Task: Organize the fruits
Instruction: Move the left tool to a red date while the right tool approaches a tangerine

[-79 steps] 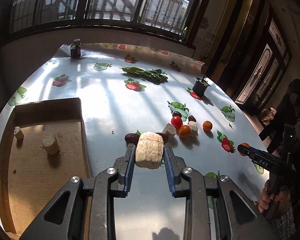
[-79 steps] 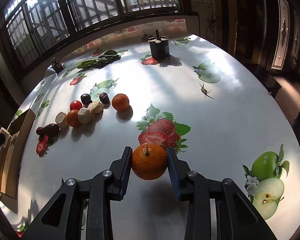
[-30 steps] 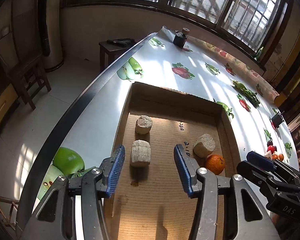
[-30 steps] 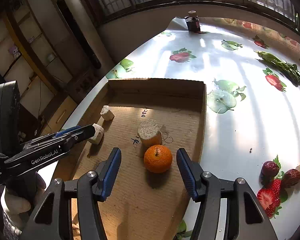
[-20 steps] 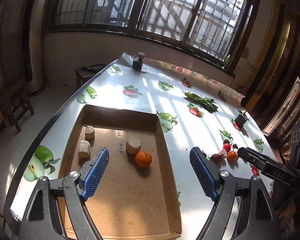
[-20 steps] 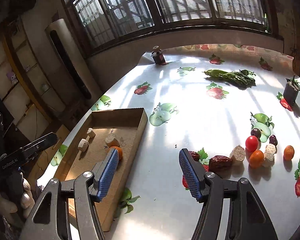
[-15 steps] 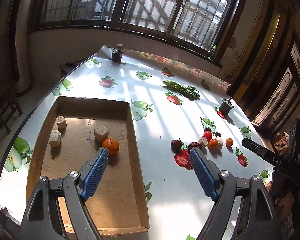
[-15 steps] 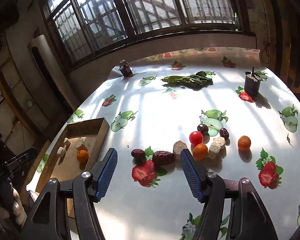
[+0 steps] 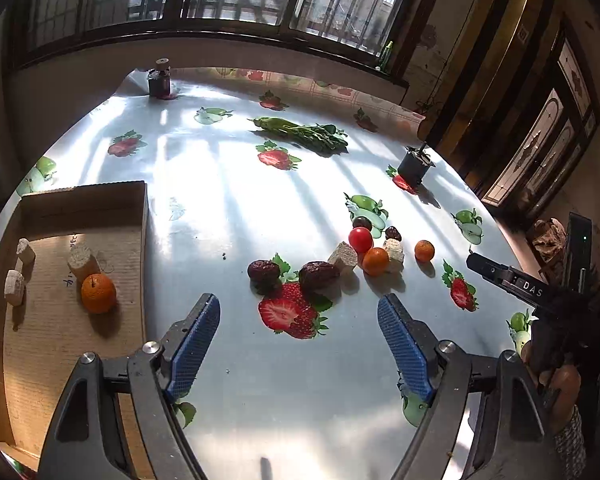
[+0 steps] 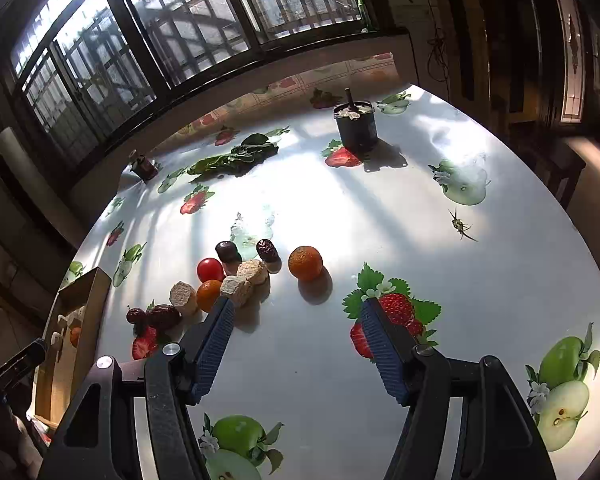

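A cardboard tray at the left holds an orange and three pale chunks. Loose on the table lie two dark dates, a red tomato, two small oranges, pale chunks and dark plums. My left gripper is open and empty above the table, short of the dates. My right gripper is open and empty, hovering just short of an orange and the pile. The right gripper also shows at the right edge of the left wrist view.
A bunch of greens lies at the back. A dark pot stands at the right, a small dark jar at the far corner. The tablecloth carries printed strawberries and apples. The table edge curves close at the right.
Both grippers let go of their loads in the tray, opened wide and swung right from the tray toward the loose fruit pile.
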`<state>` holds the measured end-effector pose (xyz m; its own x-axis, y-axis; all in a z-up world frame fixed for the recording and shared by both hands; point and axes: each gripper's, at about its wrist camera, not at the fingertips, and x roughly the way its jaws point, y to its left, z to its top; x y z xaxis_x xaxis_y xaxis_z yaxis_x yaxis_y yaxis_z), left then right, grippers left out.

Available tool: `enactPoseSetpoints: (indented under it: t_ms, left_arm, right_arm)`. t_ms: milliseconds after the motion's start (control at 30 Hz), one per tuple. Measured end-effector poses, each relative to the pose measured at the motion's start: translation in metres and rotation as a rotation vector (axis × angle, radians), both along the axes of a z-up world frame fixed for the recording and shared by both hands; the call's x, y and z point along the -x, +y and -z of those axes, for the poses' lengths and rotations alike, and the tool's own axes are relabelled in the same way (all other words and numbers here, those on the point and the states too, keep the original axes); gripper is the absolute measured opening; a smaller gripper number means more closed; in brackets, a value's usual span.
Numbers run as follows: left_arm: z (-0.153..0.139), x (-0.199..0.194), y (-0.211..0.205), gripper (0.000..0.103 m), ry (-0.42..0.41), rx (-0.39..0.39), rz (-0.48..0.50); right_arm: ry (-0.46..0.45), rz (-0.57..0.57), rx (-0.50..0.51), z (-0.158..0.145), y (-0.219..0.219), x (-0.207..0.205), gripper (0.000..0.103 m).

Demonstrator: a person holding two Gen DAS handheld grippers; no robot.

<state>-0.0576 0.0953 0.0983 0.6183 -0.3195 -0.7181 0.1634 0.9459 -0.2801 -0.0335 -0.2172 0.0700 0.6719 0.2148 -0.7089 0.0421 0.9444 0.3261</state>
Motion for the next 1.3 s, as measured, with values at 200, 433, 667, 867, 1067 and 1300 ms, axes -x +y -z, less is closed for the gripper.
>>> enactPoseSetpoints:
  t_ms: [200, 433, 667, 867, 1067, 1300]
  left_arm:
    - [0.020, -0.039, -0.033, 0.046, 0.037, 0.011, 0.053]
    - [0.047, -0.071, -0.065, 0.046, 0.026, -0.056, 0.107]
    - [0.070, -0.081, -0.067, 0.046, 0.035, -0.101, 0.185]
    - [0.078, -0.076, -0.071, 0.032, 0.053, -0.133, 0.229]
    - [0.085, -0.074, -0.073, 0.032, 0.064, -0.150, 0.222]
    - [0.089, -0.064, -0.092, 0.037, 0.004, -0.292, 0.245]
  right_arm:
    - [0.028, 0.004, -0.017, 0.015, 0.010, -0.040, 0.070]
    - [-0.006, 0.009, 0.026, 0.030, 0.009, -0.060, 0.055]
    - [0.036, -0.017, 0.020, 0.049, 0.008, -0.071, 0.053]
    - [0.044, -0.046, 0.064, 0.054, 0.022, -0.072, 0.053]
    - [0.040, -0.054, 0.134, 0.056, 0.033, -0.070, 0.052]
    - [0.037, -0.022, 0.147, 0.057, 0.030, -0.069, 0.036]
